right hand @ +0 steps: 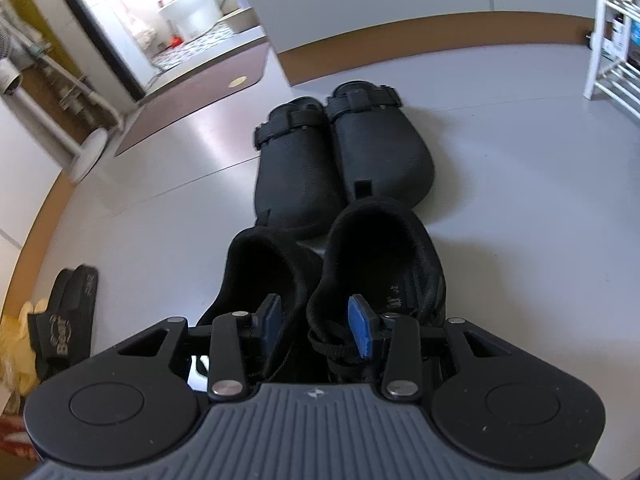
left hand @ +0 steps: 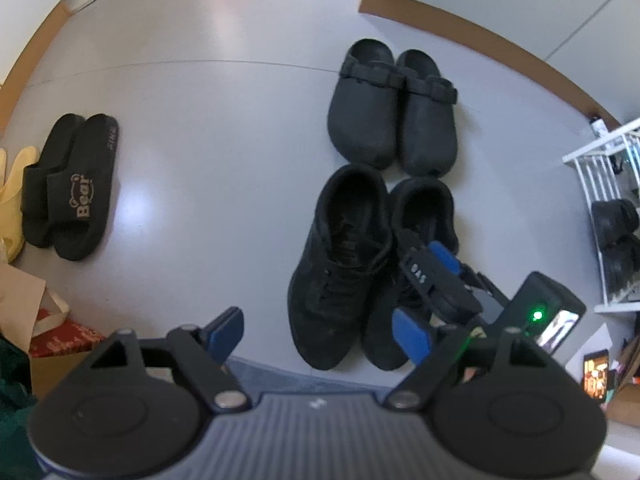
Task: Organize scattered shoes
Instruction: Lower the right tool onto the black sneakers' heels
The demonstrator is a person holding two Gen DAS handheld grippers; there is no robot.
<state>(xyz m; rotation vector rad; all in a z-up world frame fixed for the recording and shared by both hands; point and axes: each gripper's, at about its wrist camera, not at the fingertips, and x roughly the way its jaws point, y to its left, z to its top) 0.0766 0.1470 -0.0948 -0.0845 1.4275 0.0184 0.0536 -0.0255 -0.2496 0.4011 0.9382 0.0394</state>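
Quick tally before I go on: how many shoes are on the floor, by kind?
Black clogs: 2
Black lace-up sneakers: 2
Black "Bear" slides: 2
Total on the floor: 6
More dark shoes sit on the white rack at the right; their count is unclear.

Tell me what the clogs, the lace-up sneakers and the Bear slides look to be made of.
Clogs: likely moulded rubber or foam, matte, seamless and smooth.
Lace-up sneakers: apparently soft fabric or suede-like uppers, dull black, padded collars, woven laces.
Bear slides: probably moulded foam or rubber, matte, with a printed logo.
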